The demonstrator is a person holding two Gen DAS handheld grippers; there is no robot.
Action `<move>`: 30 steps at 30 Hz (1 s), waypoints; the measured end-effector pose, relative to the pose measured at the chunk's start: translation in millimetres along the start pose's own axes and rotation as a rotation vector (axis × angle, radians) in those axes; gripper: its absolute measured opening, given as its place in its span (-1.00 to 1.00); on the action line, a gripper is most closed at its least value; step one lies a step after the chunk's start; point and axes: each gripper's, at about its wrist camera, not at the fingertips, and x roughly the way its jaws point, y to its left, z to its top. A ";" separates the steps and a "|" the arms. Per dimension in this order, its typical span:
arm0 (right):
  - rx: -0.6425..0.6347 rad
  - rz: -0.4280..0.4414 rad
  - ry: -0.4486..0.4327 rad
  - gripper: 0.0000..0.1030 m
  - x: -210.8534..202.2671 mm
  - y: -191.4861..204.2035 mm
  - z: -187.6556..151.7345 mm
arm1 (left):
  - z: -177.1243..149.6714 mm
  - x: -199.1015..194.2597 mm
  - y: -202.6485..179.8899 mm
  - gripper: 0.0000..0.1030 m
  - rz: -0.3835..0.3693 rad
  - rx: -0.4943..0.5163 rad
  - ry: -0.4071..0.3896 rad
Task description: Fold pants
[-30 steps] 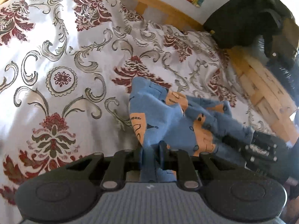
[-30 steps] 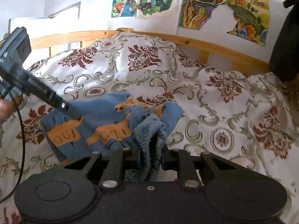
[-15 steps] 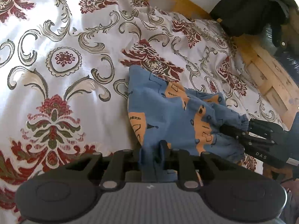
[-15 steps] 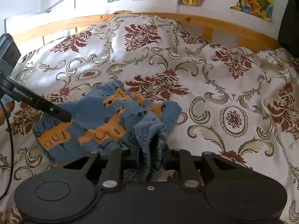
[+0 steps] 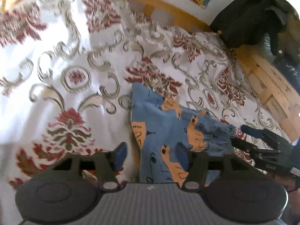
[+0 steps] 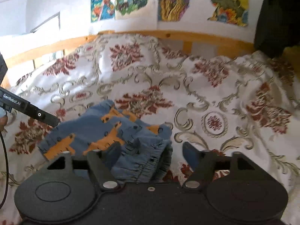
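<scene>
Soft blue cloth pants [image 5: 168,129] lie on a matt, floral woven bedspread [image 5: 61,43]; a smooth wooden bed frame [image 5: 270,88] at two o'clock.

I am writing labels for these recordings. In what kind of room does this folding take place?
Most likely a bedroom, perhaps a child's. The blue pants lie on a bed with a flowered bedspread, a wooden bed rail runs behind, and cartoon posters hang on the wall.

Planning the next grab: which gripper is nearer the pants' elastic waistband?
Right. The right gripper is open with the gathered waistband between its fingers; the left gripper, also open, straddles the pants at the opposite end.
</scene>
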 end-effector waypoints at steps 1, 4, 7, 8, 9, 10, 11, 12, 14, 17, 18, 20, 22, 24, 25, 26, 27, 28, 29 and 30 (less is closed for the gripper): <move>0.005 -0.008 -0.018 0.61 -8.8 2.5 0.8 | -2.1 -9.3 -3.9 0.49 0.013 0.007 -0.020; 0.047 -0.047 -0.078 0.77 -36.9 8.9 3.4 | -10.3 -35.1 -14.2 0.75 0.054 0.011 -0.080; 0.091 -0.077 -0.154 0.93 -67.5 17.0 3.8 | -18.9 -58.5 -27.8 0.86 0.101 0.024 -0.128; 0.095 -0.086 -0.176 0.94 -75.5 20.3 3.8 | -21.2 -65.6 -31.8 0.89 0.116 0.030 -0.142; 0.097 -0.092 -0.199 0.96 -84.9 24.0 3.7 | -25.3 -73.4 -36.2 0.90 0.129 0.039 -0.161; 0.099 -0.097 -0.217 0.98 -93.4 28.0 3.7 | -30.3 -81.4 -41.5 0.93 0.141 0.048 -0.183; 0.099 -0.101 -0.232 0.98 -101.5 32.2 3.5 | -33.0 -87.1 -45.2 0.97 0.153 0.052 -0.198; 0.100 -0.104 -0.248 0.98 -110.4 37.2 2.8 | -37.9 -94.5 -50.2 0.99 0.174 0.052 -0.215; 0.105 -0.105 -0.271 0.98 -125.0 46.3 0.2 | -48.5 -107.8 -58.0 0.99 0.206 0.042 -0.246; 0.125 -0.114 -0.287 0.99 -144.5 60.0 -7.3 | -66.2 -123.9 -67.5 0.99 0.244 0.027 -0.281; 0.131 -0.114 -0.285 0.99 -150.2 64.5 -10.5 | -73.4 -129.3 -70.9 0.99 0.259 0.028 -0.291; 0.134 -0.108 -0.274 0.99 -158.8 73.4 -17.1 | -86.8 -137.1 -79.0 0.99 0.294 0.039 -0.298; 0.117 -0.097 -0.249 0.99 -164.8 81.4 -21.8 | -100.0 -142.7 -86.0 0.99 0.329 0.056 -0.297; 0.106 -0.105 -0.235 0.99 -171.1 88.8 -26.8 | -112.2 -147.2 -90.6 0.99 0.348 0.069 -0.292; 0.110 -0.108 -0.229 0.99 -174.0 91.4 -29.3 | -117.9 -148.5 -91.9 0.99 0.353 0.069 -0.287; 0.117 -0.104 -0.222 0.99 -177.9 94.0 -32.5 | -122.5 -149.5 -93.1 0.99 0.357 0.068 -0.281; 0.125 -0.100 -0.216 0.99 -180.8 96.5 -35.6 | -128.5 -150.0 -94.1 0.99 0.365 0.064 -0.271; 0.131 -0.098 -0.210 0.99 -183.1 98.6 -38.3 | -133.4 -150.4 -95.4 0.99 0.374 0.062 -0.265; 0.132 -0.096 -0.204 0.99 -185.5 100.9 -41.6 | -137.8 -151.0 -96.5 0.99 0.379 0.064 -0.261; 0.129 -0.092 -0.199 0.99 -188.6 104.5 -45.5 | -141.6 -151.4 -97.7 0.99 0.384 0.070 -0.254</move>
